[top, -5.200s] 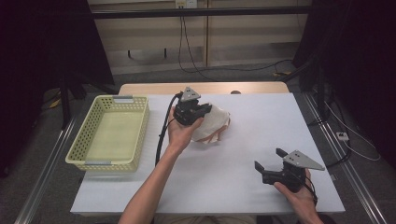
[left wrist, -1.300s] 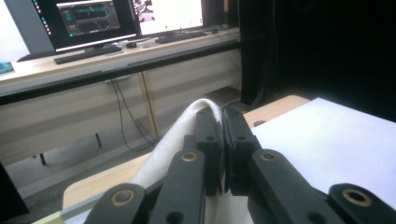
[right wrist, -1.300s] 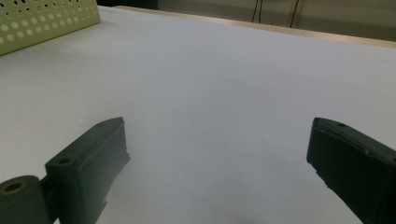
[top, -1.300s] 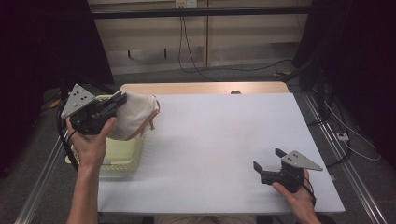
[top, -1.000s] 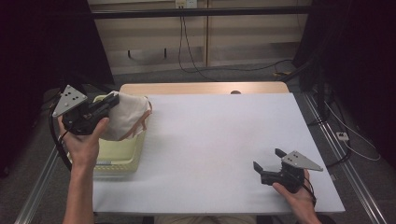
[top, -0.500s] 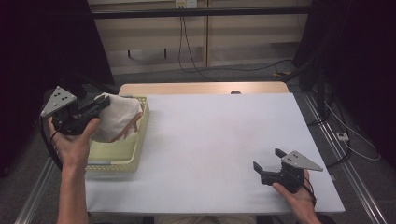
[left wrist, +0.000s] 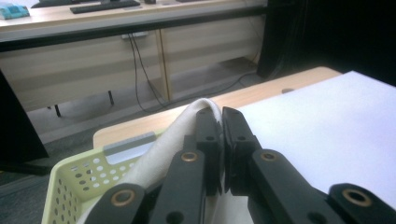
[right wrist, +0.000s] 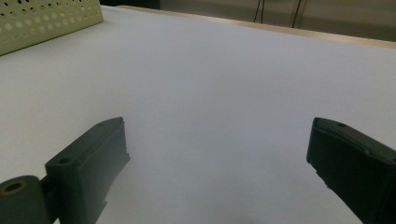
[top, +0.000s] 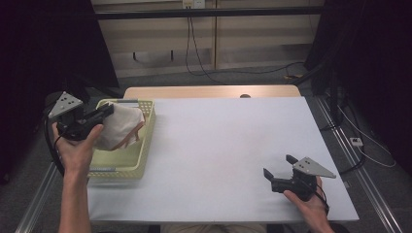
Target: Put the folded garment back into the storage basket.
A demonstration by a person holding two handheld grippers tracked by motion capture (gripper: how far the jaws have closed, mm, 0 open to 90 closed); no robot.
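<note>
- The left gripper [top: 99,115], jaws clamped on the cream cloth bundle [top: 119,127], has carried it from the tabletop [top: 218,145] to over the pale-green perforated plastic basket [top: 127,165]; release probably follows.
- The right gripper [top: 282,167] has stayed put, jaws apart.

Left gripper [top: 104,112] pinching white cloth [top: 119,127] over yellow basket [top: 141,156], right gripper [top: 279,167] resting spread on table [top: 218,141]

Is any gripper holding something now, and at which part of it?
The left gripper holds the white cloth by a pinched fold at its top edge, over the yellow basket. The right gripper is open and holds nothing.
</note>
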